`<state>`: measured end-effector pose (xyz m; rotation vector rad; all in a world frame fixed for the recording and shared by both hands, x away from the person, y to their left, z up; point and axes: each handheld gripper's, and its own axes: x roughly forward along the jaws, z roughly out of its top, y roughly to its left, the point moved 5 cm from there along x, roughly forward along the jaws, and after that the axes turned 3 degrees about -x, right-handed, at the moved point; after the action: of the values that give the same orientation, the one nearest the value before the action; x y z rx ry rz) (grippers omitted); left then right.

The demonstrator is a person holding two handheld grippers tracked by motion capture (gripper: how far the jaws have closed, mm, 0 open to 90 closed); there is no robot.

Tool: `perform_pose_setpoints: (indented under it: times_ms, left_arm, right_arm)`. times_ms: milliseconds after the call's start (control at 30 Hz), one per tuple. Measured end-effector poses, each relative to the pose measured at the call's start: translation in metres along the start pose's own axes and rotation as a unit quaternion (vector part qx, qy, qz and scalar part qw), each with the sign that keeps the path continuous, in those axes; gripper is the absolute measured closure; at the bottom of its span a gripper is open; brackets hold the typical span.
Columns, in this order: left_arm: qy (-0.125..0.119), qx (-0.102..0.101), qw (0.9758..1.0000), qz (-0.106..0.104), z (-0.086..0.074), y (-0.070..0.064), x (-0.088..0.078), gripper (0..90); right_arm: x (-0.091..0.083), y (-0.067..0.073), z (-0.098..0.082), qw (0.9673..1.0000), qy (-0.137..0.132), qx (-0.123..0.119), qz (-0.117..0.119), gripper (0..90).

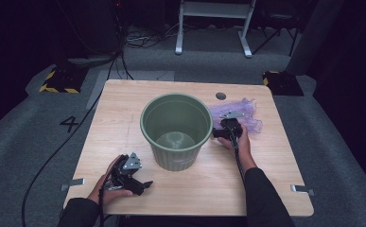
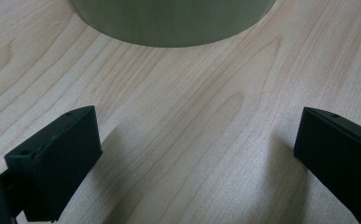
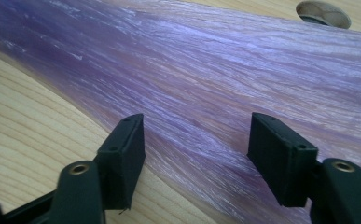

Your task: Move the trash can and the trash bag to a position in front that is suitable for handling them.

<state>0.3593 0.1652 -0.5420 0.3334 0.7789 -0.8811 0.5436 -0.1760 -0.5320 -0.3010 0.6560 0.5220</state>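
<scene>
Lower left of frame: left gripper (image 1: 143,185) low over pale wooden table (image 1: 124,104), its 2 black jaws spread wide over bare wood. Centre: round ribbed olive-green plastic bucket (image 1: 176,130), upright. Right of bucket: right gripper (image 1: 217,133), jaws apart, straddling edge of thin translucent purple plastic bag (image 3: 225,79) lying flat, not clamped. Upper right: round cable hole (image 1: 221,96) beyond bag.

We see left gripper (image 1: 145,184) lower left of high view: black body, grey three-cornered plate on top, black cable trailing off bottom edge. Right gripper (image 1: 214,134) right of centre: same black build, grey plate, cable along forearm. Both sleeves dark, long. Close views: matte black blocky jaws, small screw holes; brass-coloured rivets at right gripper's jaw pivots.
</scene>
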Motion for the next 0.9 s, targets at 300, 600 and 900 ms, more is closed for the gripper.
perform_pose_setpoints:
  times_ms: [300, 600, 900]
  left_arm:
    - [0.000, 0.000, 1.0000, 0.000, 0.000, 0.000, 0.000, 0.3]
    - [0.000, 0.000, 1.0000, 0.000, 0.000, 0.000, 0.000, 0.3]
    - [0.000, 0.000, 1.0000, 0.000, 0.000, 0.000, 0.000, 0.3]
  right_arm:
    - [-0.005, -0.005, -0.005, 0.9998, 0.004, 0.014, 0.011, 66.6]
    - [-0.027, -0.031, -0.027, 0.9994, 0.005, 0.033, 0.006, 74.9]
    - [-0.045, -0.055, -0.045, 0.9991, 0.005, 0.041, -0.004, 75.2]
